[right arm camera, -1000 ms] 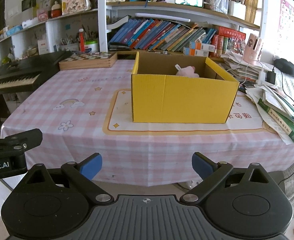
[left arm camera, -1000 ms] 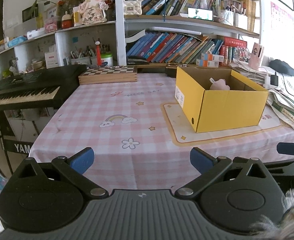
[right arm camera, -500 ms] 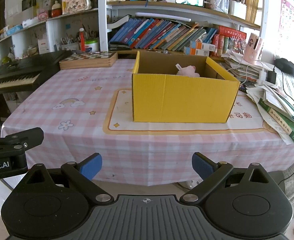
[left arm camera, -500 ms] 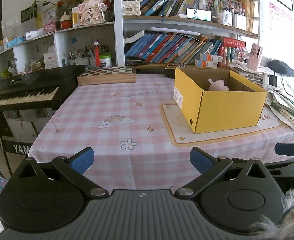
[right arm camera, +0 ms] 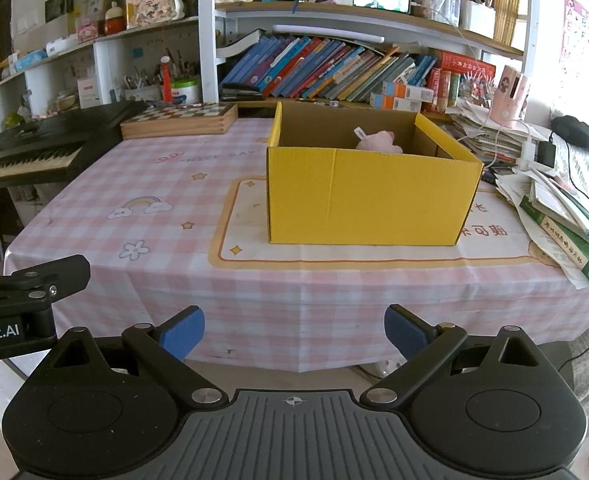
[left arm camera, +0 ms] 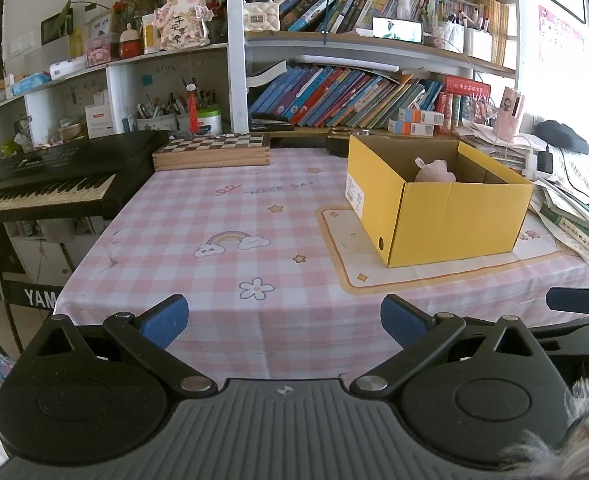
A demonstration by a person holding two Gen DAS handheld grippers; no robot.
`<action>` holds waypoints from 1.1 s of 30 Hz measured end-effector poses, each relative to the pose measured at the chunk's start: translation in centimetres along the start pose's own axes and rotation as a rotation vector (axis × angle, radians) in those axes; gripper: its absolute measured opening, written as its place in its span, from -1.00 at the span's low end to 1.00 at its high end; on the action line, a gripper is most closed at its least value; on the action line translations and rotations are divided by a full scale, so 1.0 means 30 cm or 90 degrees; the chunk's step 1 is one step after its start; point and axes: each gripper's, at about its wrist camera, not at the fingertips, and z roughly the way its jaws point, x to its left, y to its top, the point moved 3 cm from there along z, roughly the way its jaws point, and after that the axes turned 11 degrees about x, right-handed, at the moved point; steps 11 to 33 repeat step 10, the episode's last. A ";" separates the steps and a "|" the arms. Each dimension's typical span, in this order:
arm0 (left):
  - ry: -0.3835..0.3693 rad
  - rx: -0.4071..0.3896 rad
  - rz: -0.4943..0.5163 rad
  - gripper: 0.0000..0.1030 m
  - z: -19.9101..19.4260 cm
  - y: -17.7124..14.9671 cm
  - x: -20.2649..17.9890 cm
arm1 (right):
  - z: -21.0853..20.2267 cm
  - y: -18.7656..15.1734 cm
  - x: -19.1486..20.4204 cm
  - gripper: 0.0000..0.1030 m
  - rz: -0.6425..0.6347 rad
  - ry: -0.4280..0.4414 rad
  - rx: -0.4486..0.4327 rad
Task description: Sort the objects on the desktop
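Note:
An open yellow cardboard box stands on a cream mat on the pink checked tablecloth. A pink plush toy lies inside it; the rest of the box's inside is hidden. My left gripper is open and empty, held before the table's near edge, left of the box. My right gripper is open and empty, below the table's front edge, facing the box. The left gripper's body shows at the left of the right wrist view.
A wooden chessboard box lies at the table's back. A black keyboard stands to the left. Stacked books and papers crowd the right edge. Bookshelves rise behind.
Both grippers have drifted slightly back from the table. Both stay open and empty. The box and plush toy have not moved.

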 end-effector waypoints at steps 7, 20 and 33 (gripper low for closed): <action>-0.001 -0.001 0.002 1.00 0.004 0.008 -0.022 | 0.004 -0.001 0.007 0.91 0.000 0.001 0.002; -0.001 0.001 0.001 1.00 0.010 0.013 -0.023 | 0.011 0.000 0.009 0.91 0.000 0.002 0.006; -0.001 0.001 0.001 1.00 0.010 0.013 -0.023 | 0.011 0.000 0.009 0.91 0.000 0.002 0.006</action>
